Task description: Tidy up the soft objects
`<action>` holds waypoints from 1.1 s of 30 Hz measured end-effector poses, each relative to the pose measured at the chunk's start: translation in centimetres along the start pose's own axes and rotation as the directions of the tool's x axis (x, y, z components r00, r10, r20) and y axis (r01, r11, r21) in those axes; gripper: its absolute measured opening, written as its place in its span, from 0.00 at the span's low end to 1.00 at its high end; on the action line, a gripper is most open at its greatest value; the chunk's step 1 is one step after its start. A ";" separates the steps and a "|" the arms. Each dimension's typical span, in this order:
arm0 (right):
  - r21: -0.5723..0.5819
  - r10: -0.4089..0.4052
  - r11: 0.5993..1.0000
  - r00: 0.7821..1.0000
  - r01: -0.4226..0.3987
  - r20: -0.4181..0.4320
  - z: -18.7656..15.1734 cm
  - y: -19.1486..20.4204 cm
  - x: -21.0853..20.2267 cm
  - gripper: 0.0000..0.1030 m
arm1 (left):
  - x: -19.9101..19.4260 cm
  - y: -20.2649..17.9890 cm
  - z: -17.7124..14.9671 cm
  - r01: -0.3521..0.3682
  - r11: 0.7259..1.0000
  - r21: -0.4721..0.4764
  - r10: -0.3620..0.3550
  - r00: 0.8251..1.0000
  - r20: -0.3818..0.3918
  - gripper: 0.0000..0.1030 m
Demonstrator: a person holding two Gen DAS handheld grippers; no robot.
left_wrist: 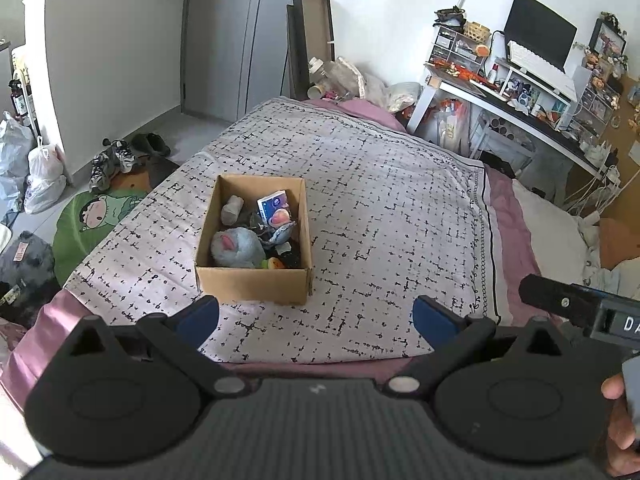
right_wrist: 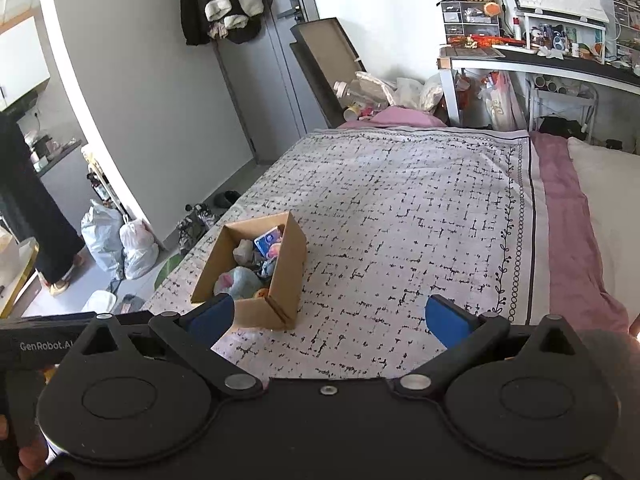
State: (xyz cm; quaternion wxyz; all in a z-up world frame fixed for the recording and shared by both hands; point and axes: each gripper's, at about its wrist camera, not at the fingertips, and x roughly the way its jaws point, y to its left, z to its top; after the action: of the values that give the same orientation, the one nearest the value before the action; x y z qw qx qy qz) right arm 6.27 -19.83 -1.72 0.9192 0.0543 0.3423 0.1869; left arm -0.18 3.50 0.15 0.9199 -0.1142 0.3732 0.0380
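Observation:
An open cardboard box (left_wrist: 252,282) (right_wrist: 286,276) stands on the patterned bedspread (left_wrist: 380,216) (right_wrist: 400,216). Inside lie several soft things: a blue-grey plush (left_wrist: 236,246) (right_wrist: 240,282), a grey sock-like roll (left_wrist: 232,208), a blue and white tissue pack (left_wrist: 272,206) (right_wrist: 266,244) and a small orange toy (left_wrist: 274,265). My left gripper (left_wrist: 316,316) is open and empty, held just short of the box. My right gripper (right_wrist: 332,318) is open and empty too, to the right of the box. Part of the right gripper's body (left_wrist: 580,306) shows at the left wrist view's right edge.
A pink sheet (right_wrist: 568,216) and a white pillow (right_wrist: 612,200) lie to the right. A cluttered desk (left_wrist: 520,100) stands beyond the bed. Shoes (left_wrist: 116,160), plastic bags (left_wrist: 40,176) and a green cushion (left_wrist: 96,216) sit on the floor at left. A person's feet (right_wrist: 60,280) stand near the doorway.

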 end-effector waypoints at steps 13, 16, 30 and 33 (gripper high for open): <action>-0.020 -0.004 1.000 1.000 0.003 -0.030 -0.4 0.6 0.7 1.00 | 0.2 0.1 0.1 -0.007 1.000 -0.002 0.007 1.000 -0.009 0.99; -0.016 -0.005 1.000 1.000 0.004 -0.031 -0.3 0.6 0.7 1.00 | 0.3 0.1 0.1 -0.007 1.000 0.003 0.007 1.000 -0.011 0.99; -0.016 -0.011 1.000 1.000 0.011 -0.029 -0.2 0.5 0.8 1.00 | 0.5 -0.1 0.2 -0.004 1.000 0.009 0.004 1.000 -0.010 0.99; -0.017 -0.012 1.000 1.000 0.012 -0.029 -0.2 0.4 0.7 1.00 | 0.5 -0.1 0.2 -0.004 1.000 0.011 0.004 1.000 -0.011 0.99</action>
State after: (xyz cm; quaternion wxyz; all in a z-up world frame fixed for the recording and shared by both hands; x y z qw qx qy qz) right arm 6.55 -19.14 -2.20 0.9157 0.0419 0.3542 0.1851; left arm 0.30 3.40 -0.01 0.9185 -0.1086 0.3785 0.0371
